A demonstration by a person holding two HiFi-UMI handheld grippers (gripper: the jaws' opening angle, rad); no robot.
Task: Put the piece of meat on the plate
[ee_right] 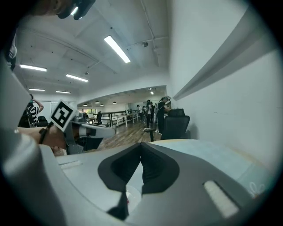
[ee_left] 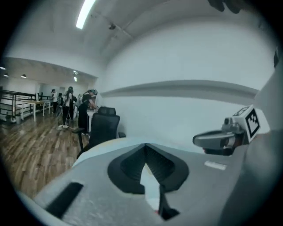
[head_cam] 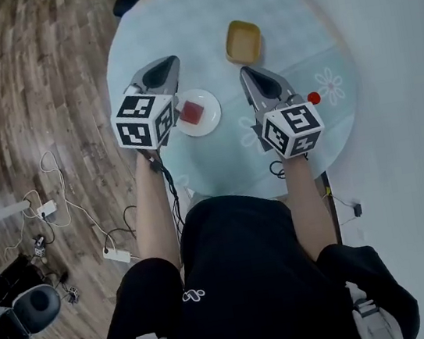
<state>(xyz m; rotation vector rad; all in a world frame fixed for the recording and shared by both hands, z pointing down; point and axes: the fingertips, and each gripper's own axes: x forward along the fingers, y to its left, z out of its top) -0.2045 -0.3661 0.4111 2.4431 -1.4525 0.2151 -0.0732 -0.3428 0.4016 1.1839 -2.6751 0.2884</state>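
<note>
As the head view looks steeply down, a round table under a pale blue cloth carries a white plate left of its middle, toward the near edge, and the red piece of meat lies on that plate. A yellow square dish sits toward the far edge, well apart from the plate, and a small red ball rests near the right edge. The left gripper hangs above the table's left edge just beside the plate. The right gripper hangs right of the plate, between it and the ball. Neither touches the meat.

From the left gripper view, the left gripper's jaws are pressed together at their tips with nothing between them. A sliver of white with a red speck shows below them, possibly the plate and meat, though too little is visible to be sure. The right gripper juts in from the right, and a black office chair stands past the far edge of the table.

From the right gripper view, the right gripper's jaws likewise meet at the tips and carry nothing. The plate's white rim peeps out beneath them, and the left gripper shows at the left.
</note>
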